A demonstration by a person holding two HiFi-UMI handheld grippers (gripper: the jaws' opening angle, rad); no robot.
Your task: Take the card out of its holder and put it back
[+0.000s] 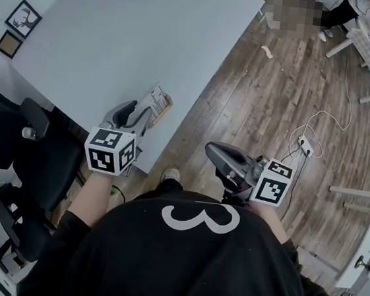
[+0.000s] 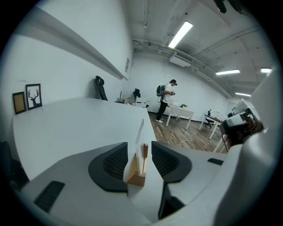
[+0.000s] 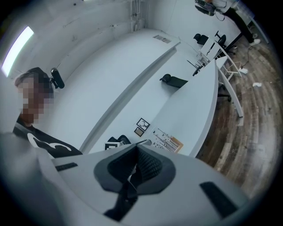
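Two parted jaws around card [image 2: 138,137]

A large white table [image 1: 117,43] stands on a dark wood floor [image 1: 269,107]. At the table's left end are two framed pictures [image 1: 22,17], near its corner a black chair [image 1: 38,154], above it long ceiling lamps [image 2: 180,34].

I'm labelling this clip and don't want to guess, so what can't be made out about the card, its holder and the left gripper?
Card print: too small in the head view, edge-on in the left gripper view.
Holder slot: behind the card in the left gripper view, too small in the head view.
Whether the left gripper touches the card: its jaws stand apart around it, but the card hides the gap on one side.
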